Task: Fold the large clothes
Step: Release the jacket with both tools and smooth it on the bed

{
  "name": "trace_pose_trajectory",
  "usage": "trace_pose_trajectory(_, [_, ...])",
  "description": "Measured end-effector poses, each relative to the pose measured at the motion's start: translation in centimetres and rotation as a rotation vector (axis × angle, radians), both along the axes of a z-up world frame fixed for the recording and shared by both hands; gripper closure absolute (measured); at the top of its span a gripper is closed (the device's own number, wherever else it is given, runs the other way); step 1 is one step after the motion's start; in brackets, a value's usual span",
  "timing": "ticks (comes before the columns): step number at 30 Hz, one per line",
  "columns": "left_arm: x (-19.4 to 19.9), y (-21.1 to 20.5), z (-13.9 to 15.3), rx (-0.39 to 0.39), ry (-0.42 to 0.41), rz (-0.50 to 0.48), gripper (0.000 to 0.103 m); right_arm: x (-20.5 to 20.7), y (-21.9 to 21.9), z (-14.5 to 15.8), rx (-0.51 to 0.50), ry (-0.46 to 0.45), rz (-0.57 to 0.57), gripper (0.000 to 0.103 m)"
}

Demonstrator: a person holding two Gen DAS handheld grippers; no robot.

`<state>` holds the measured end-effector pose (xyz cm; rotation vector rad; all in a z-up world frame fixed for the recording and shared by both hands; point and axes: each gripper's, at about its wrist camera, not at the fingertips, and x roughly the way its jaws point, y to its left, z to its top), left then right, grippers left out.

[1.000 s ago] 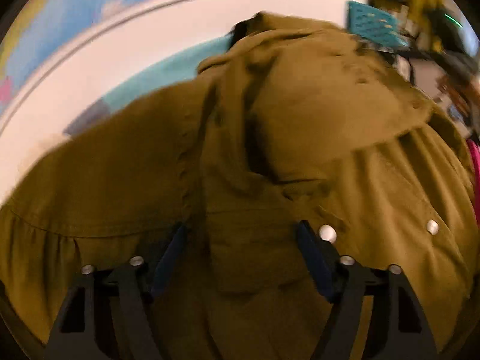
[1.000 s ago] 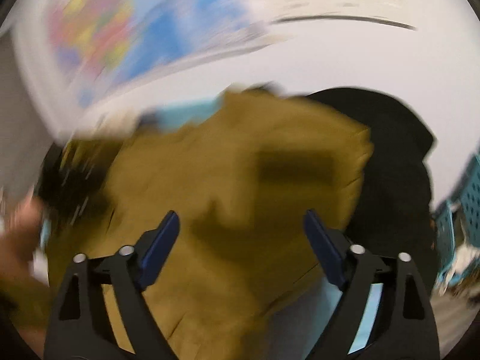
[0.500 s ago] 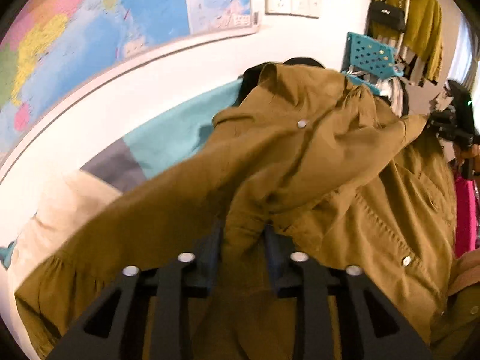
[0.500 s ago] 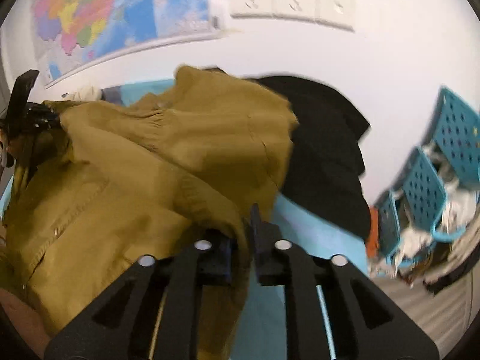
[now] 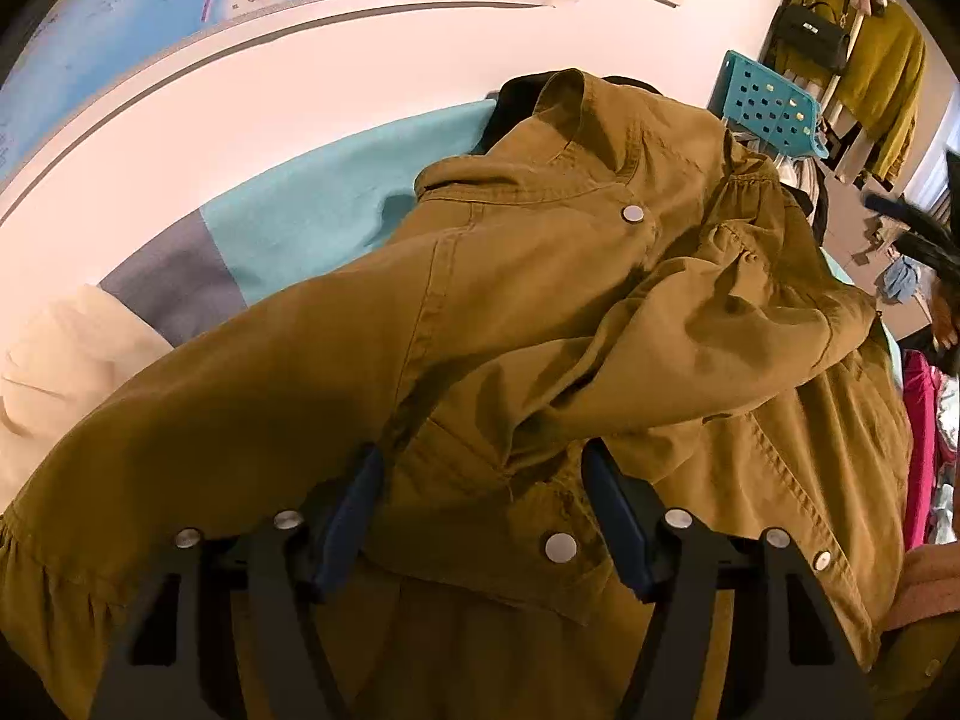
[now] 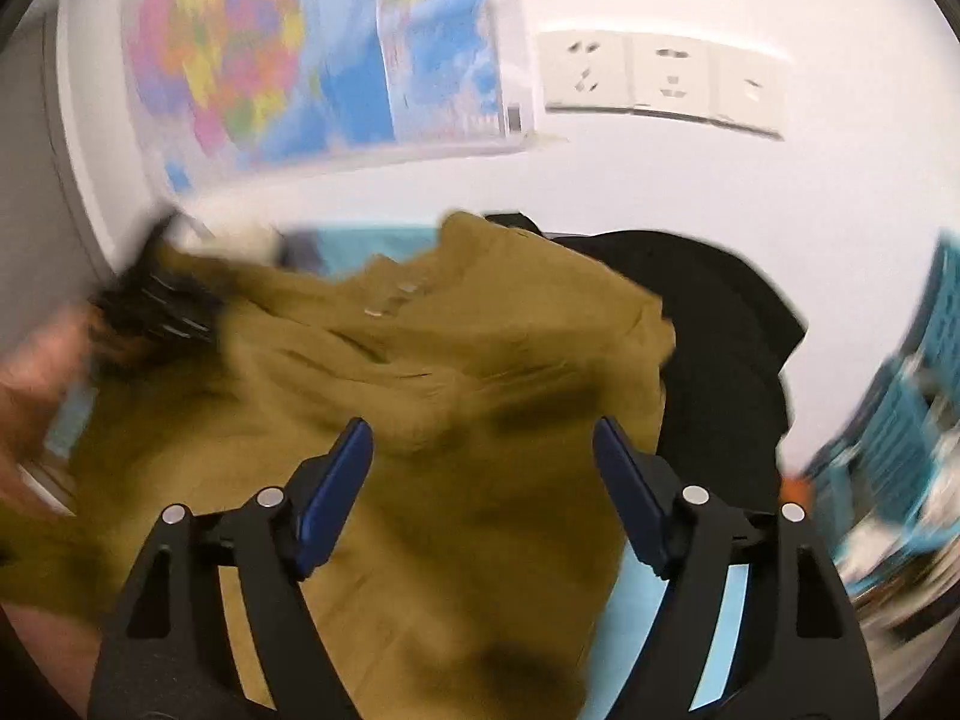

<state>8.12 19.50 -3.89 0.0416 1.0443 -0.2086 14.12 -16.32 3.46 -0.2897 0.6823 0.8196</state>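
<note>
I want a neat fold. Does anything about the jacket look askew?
Yes. The olive jacket is bunched, one sleeve flopped across its snap front, and its collar end overlaps a black garment.

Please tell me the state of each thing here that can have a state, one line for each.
Olive jacket: crumpled, sleeve folded across front, snaps undone.
Left gripper: jaws opening, cloth between the fingers, not pinched.
Right gripper: jaws opening, above the jacket.
Black garment: lying in a heap.

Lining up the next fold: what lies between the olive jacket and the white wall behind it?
In the right wrist view, a black garment lies between the olive jacket and the wall. The left wrist view shows teal cloth there.
</note>
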Motion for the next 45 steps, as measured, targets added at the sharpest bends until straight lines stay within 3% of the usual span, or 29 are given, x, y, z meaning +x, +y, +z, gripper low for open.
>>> trace_pose_trajectory(4, [-0.1,0.0,-0.1,0.022,0.012,0.004,0.072,4.6,6.6,-4.3,-0.176,0.028,0.061,0.035])
trace_pose_trajectory(7, [-0.7,0.3,0.1,0.019,0.016,0.011,0.083,7.1,9.5,-7.6,-0.325,0.053,0.109,0.039])
trace_pose_trajectory(8, [-1.1,0.2,0.4,0.016,0.009,0.007,0.084,7.5,9.7,-8.1,-0.331,0.072,0.122,0.057])
trace_pose_trajectory(9, [-1.3,0.2,0.7,0.017,0.004,0.006,0.085,7.9,9.6,-8.1,-0.323,0.079,0.122,0.089])
trace_pose_trajectory(10, [-1.5,0.1,1.0,0.017,-0.003,0.004,0.085,8.4,9.1,-7.5,-0.289,0.084,0.109,0.099])
trace_pose_trajectory(13, [-1.7,0.1,1.9,0.007,-0.013,0.003,0.084,9.7,6.6,-4.3,-0.127,0.037,0.015,0.100])
trace_pose_trajectory(14, [-1.3,0.0,2.0,0.013,-0.006,0.013,0.077,10.3,5.9,-3.5,-0.093,0.016,-0.038,0.101])
trace_pose_trajectory(18, [0.4,-0.1,1.0,0.025,0.031,0.038,0.062,11.7,6.2,-5.1,-0.164,0.020,-0.114,0.100])
trace_pose_trajectory(19, [1.0,-0.1,0.4,0.036,0.052,0.057,0.051,11.8,6.7,-6.1,-0.218,0.003,-0.121,0.100])
trace_pose_trajectory(21, [2.3,0.0,-0.9,0.047,0.094,0.103,0.051,12.1,6.9,-7.0,-0.256,-0.012,-0.137,0.101])
trace_pose_trajectory(23, [2.8,-0.2,-1.2,0.073,0.078,0.119,0.051,12.8,6.5,-6.6,-0.229,0.019,-0.179,0.101])
trace_pose_trajectory(25, [2.9,-0.1,-1.1,0.074,0.068,0.140,0.051,12.5,6.2,-5.6,-0.219,0.023,-0.195,0.095])
trace_pose_trajectory(26, [2.7,0.1,-0.7,0.070,0.053,0.148,0.051,11.8,6.1,-4.5,-0.202,0.014,-0.197,0.080])
trace_pose_trajectory(27, [2.4,0.2,-0.4,0.077,0.038,0.147,0.051,10.9,6.1,-3.6,-0.182,-0.002,-0.176,0.068])
trace_pose_trajectory(29, [1.2,0.4,0.7,0.099,-0.006,0.140,0.045,8.2,6.8,-1.1,-0.119,-0.059,-0.105,0.062])
trace_pose_trajectory(33, [-2.4,1.0,3.8,0.114,-0.109,0.130,0.045,3.8,10.7,0.4,-0.070,-0.058,0.110,0.063])
trace_pose_trajectory(38, [-6.1,3.0,7.9,0.182,-0.230,0.222,0.040,0.7,19.6,-3.4,-0.093,0.040,0.313,0.065])
trace_pose_trajectory(41, [-8.2,6.1,9.6,0.220,-0.254,0.331,0.040,1.0,22.8,-6.3,-0.172,0.037,0.300,0.066])
trace_pose_trajectory(43, [-9.1,7.5,9.9,0.262,-0.254,0.386,0.037,2.7,22.8,-7.8,-0.170,0.122,0.263,0.069])
trace_pose_trajectory(45, [-10.3,9.2,9.4,0.296,-0.222,0.421,0.036,2.9,22.5,-7.8,-0.173,0.146,0.262,0.070])
